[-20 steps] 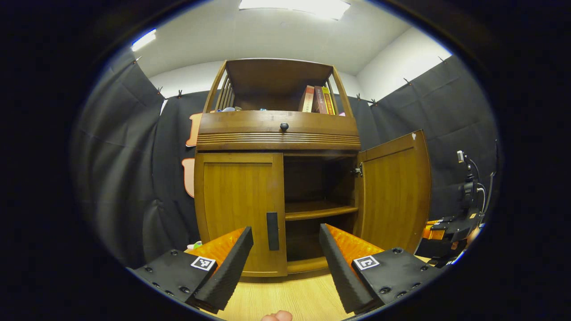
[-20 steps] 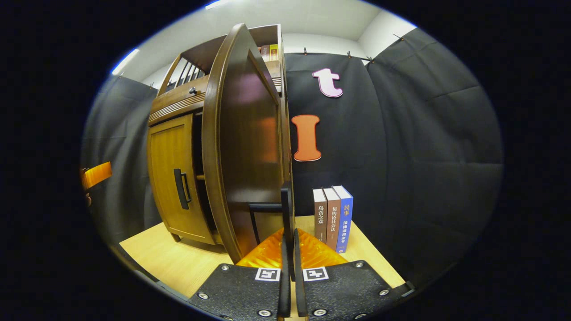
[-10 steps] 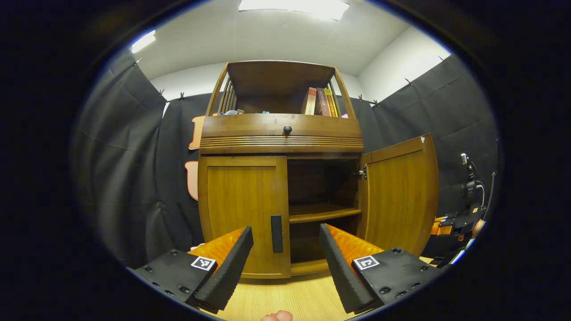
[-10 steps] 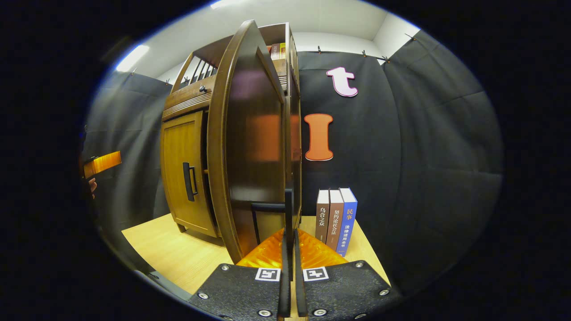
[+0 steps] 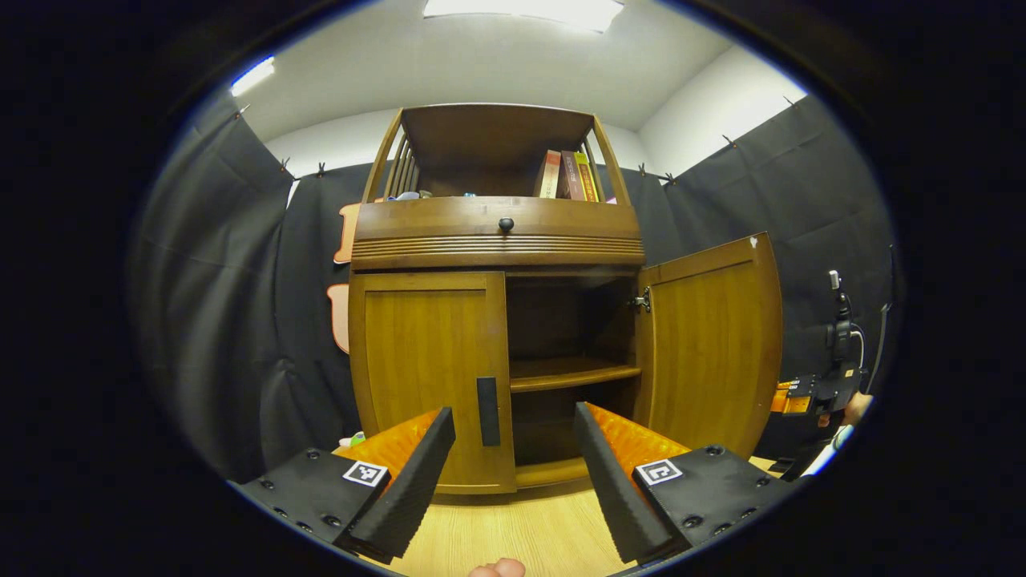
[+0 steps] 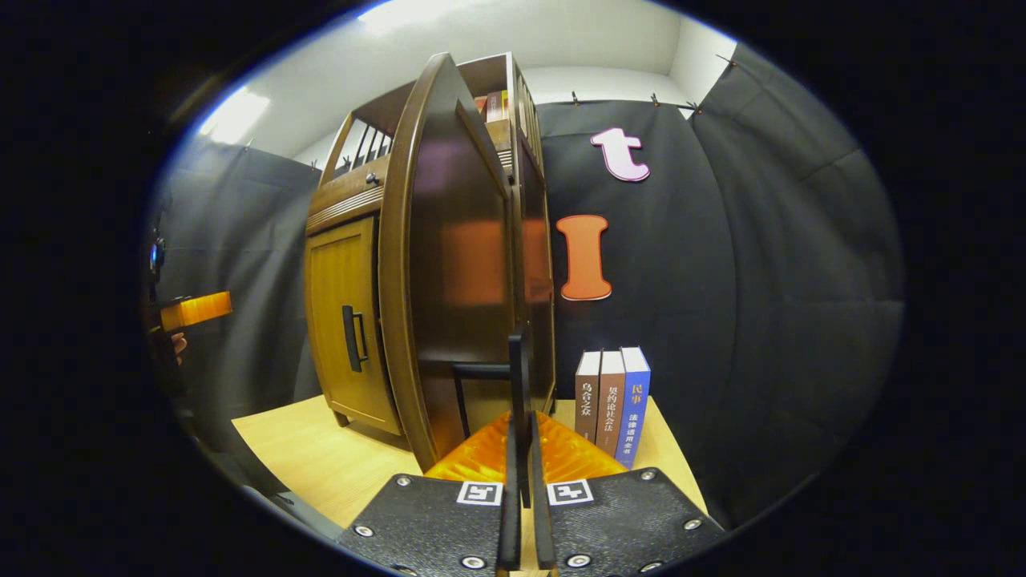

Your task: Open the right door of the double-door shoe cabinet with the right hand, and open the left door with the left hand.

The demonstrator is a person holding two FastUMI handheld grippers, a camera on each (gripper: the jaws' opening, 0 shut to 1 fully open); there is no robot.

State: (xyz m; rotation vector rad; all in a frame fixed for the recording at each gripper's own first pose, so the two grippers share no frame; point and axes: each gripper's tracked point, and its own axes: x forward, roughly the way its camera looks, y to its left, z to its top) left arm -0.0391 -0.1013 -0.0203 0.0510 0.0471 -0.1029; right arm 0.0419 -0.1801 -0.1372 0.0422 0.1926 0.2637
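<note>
The wooden shoe cabinet stands straight ahead in the left gripper view. Its left door is closed, with a dark vertical handle. My left gripper is open, a short way in front of that handle and touching nothing. The right door stands swung open and shows two inner shelves. In the right gripper view that right door is seen nearly edge-on. My right gripper is shut on its black handle. The left door's handle shows beyond.
The cabinet rests on a light wooden table. Three books stand upright on the table right of the open door, near its swing. More books sit on the top shelf. Black cloth walls close in all round.
The right door has swung a little wider, with my right gripper still on its handle. My left gripper has only wavered slightly before the left door's handle.
</note>
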